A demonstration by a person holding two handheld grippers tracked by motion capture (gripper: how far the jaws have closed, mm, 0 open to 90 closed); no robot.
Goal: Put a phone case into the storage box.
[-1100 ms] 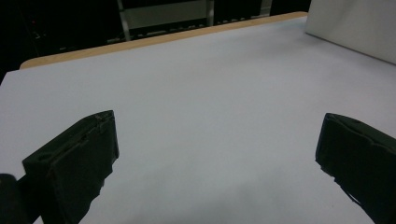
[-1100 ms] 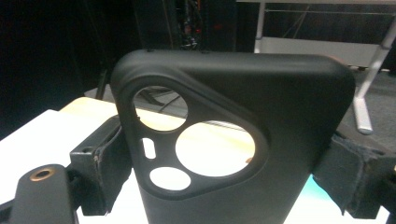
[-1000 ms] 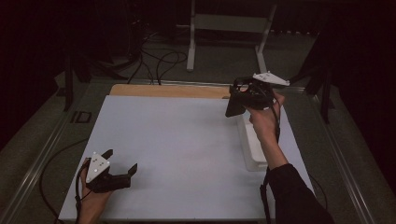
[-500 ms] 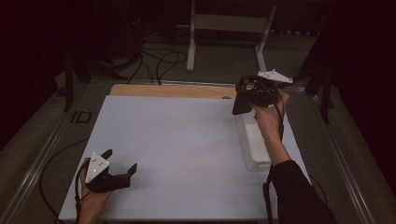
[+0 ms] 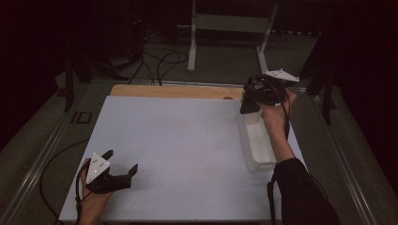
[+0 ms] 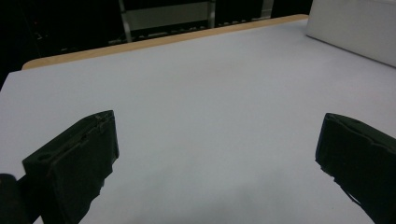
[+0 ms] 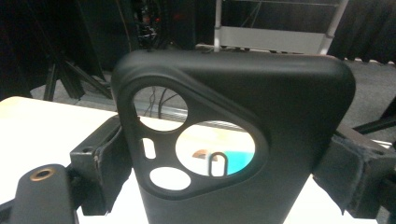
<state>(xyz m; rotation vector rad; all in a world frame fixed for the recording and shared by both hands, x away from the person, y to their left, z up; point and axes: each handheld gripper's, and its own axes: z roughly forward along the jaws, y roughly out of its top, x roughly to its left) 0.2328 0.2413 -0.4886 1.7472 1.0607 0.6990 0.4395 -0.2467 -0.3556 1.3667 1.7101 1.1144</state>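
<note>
Our right gripper (image 5: 248, 104) is clenched on a black phone case (image 7: 233, 140), one jaw pressed to each long side, held in the air above the far end of the white tray (image 5: 257, 145) at the right of the table (image 5: 187, 140). In the right gripper view the case stands upright between the jaws, its long axis running up and down, the camera cutout at the upper end and its rounded top corners toward the dark far side of the room. Through the cutout we see the pale table top and its wooden far edge (image 5: 173, 91). We can read no brand, label or writing on the case, the tray or either gripper.

Our left gripper (image 5: 119, 168) rests low at the near left corner of the table, released, its jaws spread wide with bare table top between them and nothing in their grasp. In the left gripper view the jaws point across the table toward the tray (image 6: 355, 28) at the far right.

The tray lies lengthwise along the right edge, its long axis running from near to far, its outer wall just beside the table's border. Between the two grippers we have the whole white middle of the table. Beyond the wooden edge the floor is dark, with cables (image 5: 155, 61) and a grey stand (image 5: 230, 28) well apart from the table.
</note>
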